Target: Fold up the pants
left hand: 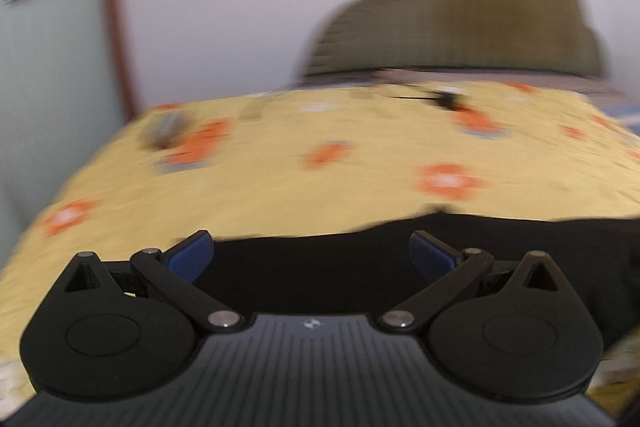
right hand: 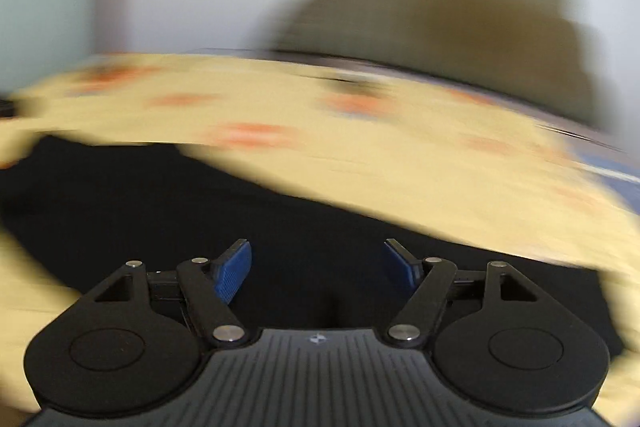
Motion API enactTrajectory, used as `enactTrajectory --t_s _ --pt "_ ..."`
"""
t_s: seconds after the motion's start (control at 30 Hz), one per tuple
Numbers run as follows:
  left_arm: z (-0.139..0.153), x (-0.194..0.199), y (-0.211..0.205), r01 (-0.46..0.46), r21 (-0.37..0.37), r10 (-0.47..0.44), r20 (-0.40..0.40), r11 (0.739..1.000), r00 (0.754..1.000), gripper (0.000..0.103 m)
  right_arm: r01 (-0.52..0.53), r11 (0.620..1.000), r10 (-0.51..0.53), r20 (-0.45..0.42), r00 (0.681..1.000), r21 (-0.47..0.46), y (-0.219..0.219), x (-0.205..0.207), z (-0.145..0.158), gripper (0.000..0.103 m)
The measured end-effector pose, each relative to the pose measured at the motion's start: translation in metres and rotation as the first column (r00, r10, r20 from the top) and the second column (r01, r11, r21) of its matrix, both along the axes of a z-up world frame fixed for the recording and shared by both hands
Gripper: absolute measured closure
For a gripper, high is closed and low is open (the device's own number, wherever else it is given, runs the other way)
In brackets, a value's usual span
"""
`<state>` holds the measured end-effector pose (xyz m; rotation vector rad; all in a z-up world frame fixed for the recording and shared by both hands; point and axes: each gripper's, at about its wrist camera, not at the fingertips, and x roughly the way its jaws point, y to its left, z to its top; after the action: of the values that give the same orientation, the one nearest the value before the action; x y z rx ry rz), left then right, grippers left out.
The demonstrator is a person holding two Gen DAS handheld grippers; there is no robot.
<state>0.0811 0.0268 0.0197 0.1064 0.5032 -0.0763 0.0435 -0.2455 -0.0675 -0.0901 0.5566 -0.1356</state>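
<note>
The left gripper (left hand: pixel 311 259) hovers with its blue pads spread wide and nothing clamped between them; the black pants (left hand: pixel 400 251) lie flat on the yellow floral bedspread (left hand: pixel 280 187) directly under and ahead of it, running off to the right. The right gripper (right hand: pixel 318 267) is likewise released, jaws apart, poised over the pants (right hand: pixel 160 195), which stretch away to its left across the bedspread (right hand: pixel 440 167).

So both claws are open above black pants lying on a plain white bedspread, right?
Not quite. The bedspread is yellow with orange flowers, not plain white; the left wrist view shows it most clearly. The rest holds: the left claw and right claw both stand open with nothing between them, over the black pants.
</note>
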Motion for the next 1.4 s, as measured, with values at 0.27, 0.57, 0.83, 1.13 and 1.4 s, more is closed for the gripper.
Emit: enactTrajectory --t_s 0.27,0.57,0.83,1.13,1.4 --pt "-0.033 0.016 -0.155 0.3 0.0 -0.299 -0.087 0.954 0.95 0.0 0.181 0.96 -0.134 -0.22 0.966 0.213 -0.141 -0.031 -0.049 0.027" --pt "-0.061 0.016 -0.236 0.411 0.026 -0.405 -0.121 0.911 0.906 0.0 0.445 0.704 -0.529 -0.008 0.848 0.554 -0.253 -0.125 -0.05 0.027" --pt "-0.078 0.026 -0.249 0.385 0.033 -0.373 -0.182 0.923 0.91 0.0 0.303 0.34 -0.569 -0.062 0.82 0.89 -0.316 -0.121 -0.102 0.026" --pt "-0.081 0.029 -0.254 0.381 0.038 -0.366 -0.198 0.924 0.909 0.0 0.174 0.202 -0.537 -0.039 0.843 0.964 -0.325 -0.126 -0.106 0.046" --pt "-0.076 0.027 -0.254 0.381 0.051 -0.367 -0.178 0.923 0.913 0.0 0.214 0.202 -0.51 -0.084 0.856 0.956 -0.327 -0.099 -0.121 0.085"
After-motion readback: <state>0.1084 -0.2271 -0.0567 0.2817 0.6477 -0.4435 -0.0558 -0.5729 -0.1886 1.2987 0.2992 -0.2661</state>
